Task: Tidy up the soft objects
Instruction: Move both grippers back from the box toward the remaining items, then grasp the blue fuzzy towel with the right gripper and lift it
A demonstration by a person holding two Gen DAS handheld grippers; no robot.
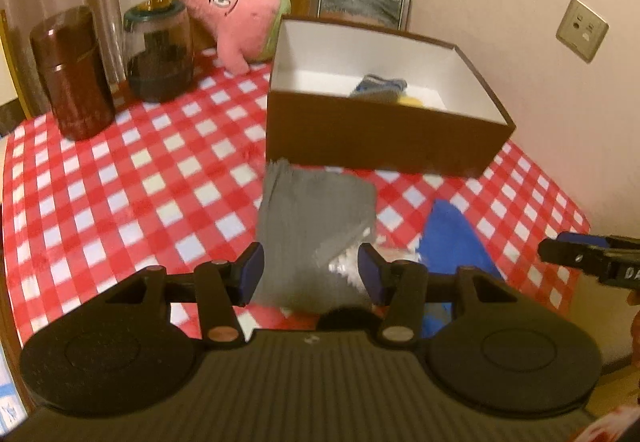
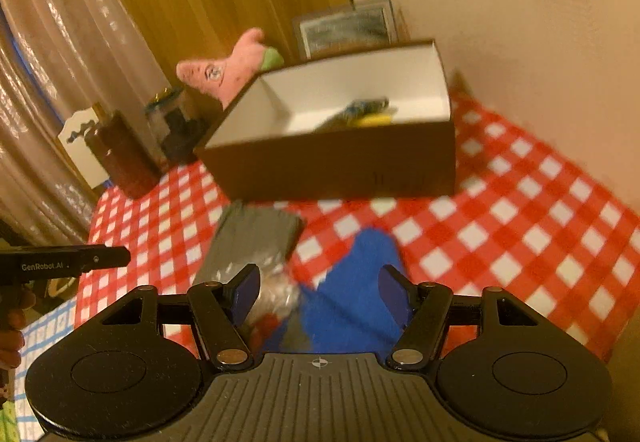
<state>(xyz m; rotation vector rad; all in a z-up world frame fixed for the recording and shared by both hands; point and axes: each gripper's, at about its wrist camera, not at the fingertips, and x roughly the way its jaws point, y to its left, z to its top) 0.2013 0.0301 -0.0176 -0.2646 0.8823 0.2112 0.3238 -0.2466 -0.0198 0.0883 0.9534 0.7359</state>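
Observation:
A grey folded cloth (image 1: 316,218) lies on the red checked tablecloth in front of a brown box (image 1: 380,138). A blue cloth (image 1: 456,238) lies to its right. My left gripper (image 1: 311,271) is open, its fingers either side of the grey cloth's near end. In the right wrist view my right gripper (image 2: 318,292) is open over the blue cloth (image 2: 356,282), with the grey cloth (image 2: 252,238) to the left. The box (image 2: 340,166) holds blue, grey and yellow soft items (image 2: 364,112). A pink starfish plush (image 1: 236,14) sits behind the box.
A brown canister (image 1: 72,74) and a dark glass jar (image 1: 160,54) stand at the back left. A framed picture (image 1: 360,0) leans on the wall behind the box. The right gripper's tip (image 1: 576,254) shows at the right edge. Something crinkly and clear (image 2: 276,290) lies between the cloths.

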